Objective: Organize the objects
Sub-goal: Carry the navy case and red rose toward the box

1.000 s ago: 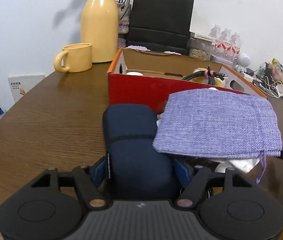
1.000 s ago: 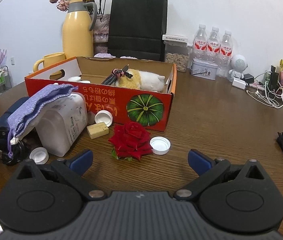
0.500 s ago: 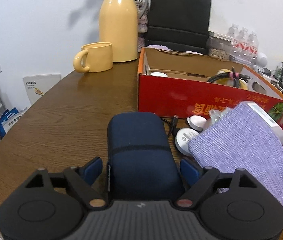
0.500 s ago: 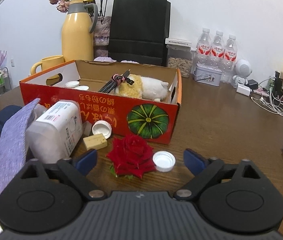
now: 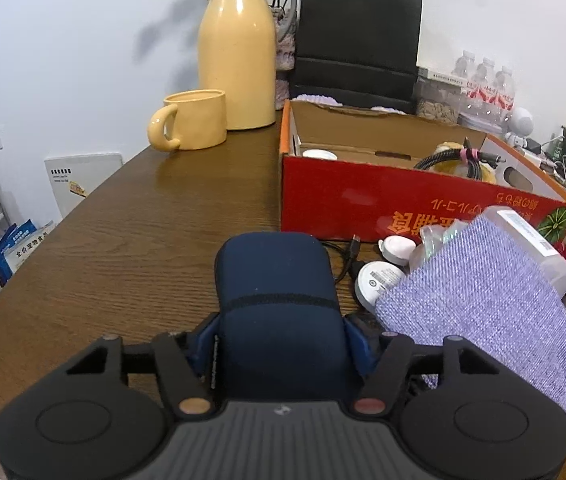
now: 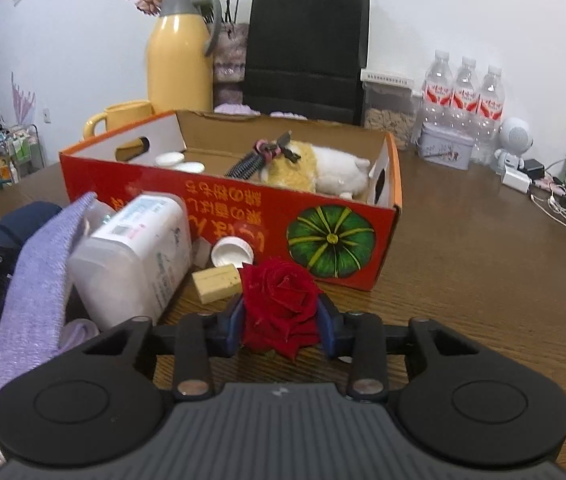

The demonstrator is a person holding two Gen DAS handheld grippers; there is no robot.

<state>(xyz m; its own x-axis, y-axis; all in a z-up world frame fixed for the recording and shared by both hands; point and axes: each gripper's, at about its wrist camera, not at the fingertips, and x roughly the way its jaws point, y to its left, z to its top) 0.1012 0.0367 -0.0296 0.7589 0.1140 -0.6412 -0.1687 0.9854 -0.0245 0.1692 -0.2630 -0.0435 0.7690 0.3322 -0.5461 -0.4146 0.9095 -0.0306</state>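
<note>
My left gripper [image 5: 279,340] is shut on a dark blue pouch [image 5: 277,296] and holds it over the table, left of the red cardboard box [image 5: 363,200]. A purple woven bag [image 5: 491,316] leans on a white plastic jar [image 5: 539,240] to its right. My right gripper [image 6: 281,320] is shut on a red rose [image 6: 279,292] in front of the red box [image 6: 243,208], which holds a plush toy [image 6: 323,168], a coiled cable [image 6: 251,162] and white lids. The purple bag [image 6: 35,288] and the jar [image 6: 135,248] lie at the left in the right wrist view.
A yellow thermos [image 5: 237,48] and yellow mug [image 5: 195,124] stand behind the box, beside a black paper bag [image 5: 357,40]. A wooden block [image 6: 217,282] and white cap [image 6: 233,252] lie by the rose. Water bottles [image 6: 463,96] and cables [image 6: 563,200] sit at the right.
My right gripper moved forward and closed on the red rose. My left gripper swung left with the blue pouch; the purple bag slid off it and now leans on the jar.
</note>
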